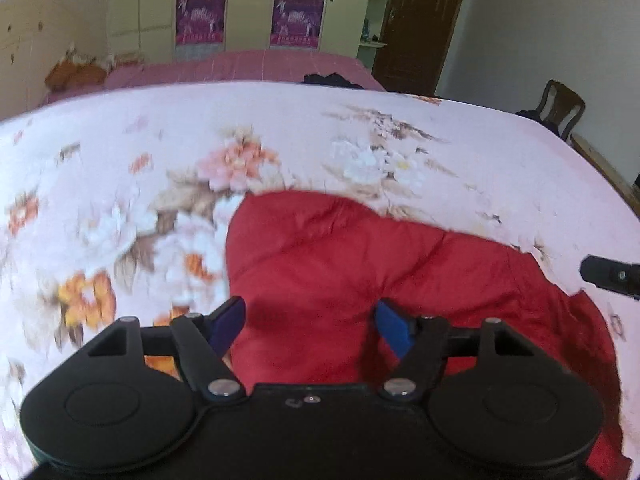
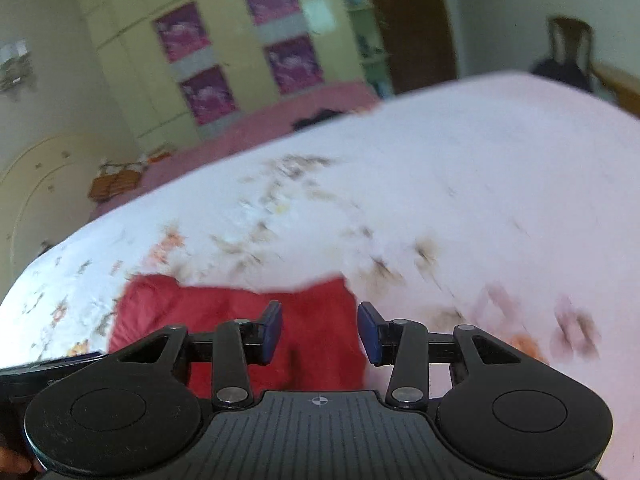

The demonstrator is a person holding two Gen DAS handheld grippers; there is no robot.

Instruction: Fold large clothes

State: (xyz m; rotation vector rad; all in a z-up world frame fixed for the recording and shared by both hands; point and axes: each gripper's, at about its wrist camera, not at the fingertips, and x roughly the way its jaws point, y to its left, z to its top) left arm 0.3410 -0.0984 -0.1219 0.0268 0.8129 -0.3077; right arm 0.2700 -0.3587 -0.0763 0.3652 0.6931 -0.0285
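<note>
A large red garment (image 1: 360,264) lies crumpled on the floral bedsheet (image 1: 120,184). My left gripper (image 1: 310,320) is open and empty, its blue fingertips (image 1: 390,328) spread just above the garment's near part. The other gripper's black tip (image 1: 612,276) shows at the right edge. In the right wrist view the red garment (image 2: 240,312) lies below my right gripper (image 2: 320,330), which is open and empty over its right edge. The sheet (image 2: 460,200) is blurred there.
A second bed with a pink cover (image 1: 256,66) stands behind, with a dark item (image 1: 332,79) on it. Yellow wardrobes (image 1: 248,4) line the far wall. A brown door (image 1: 420,24) and a wooden chair (image 1: 560,108) are at the right.
</note>
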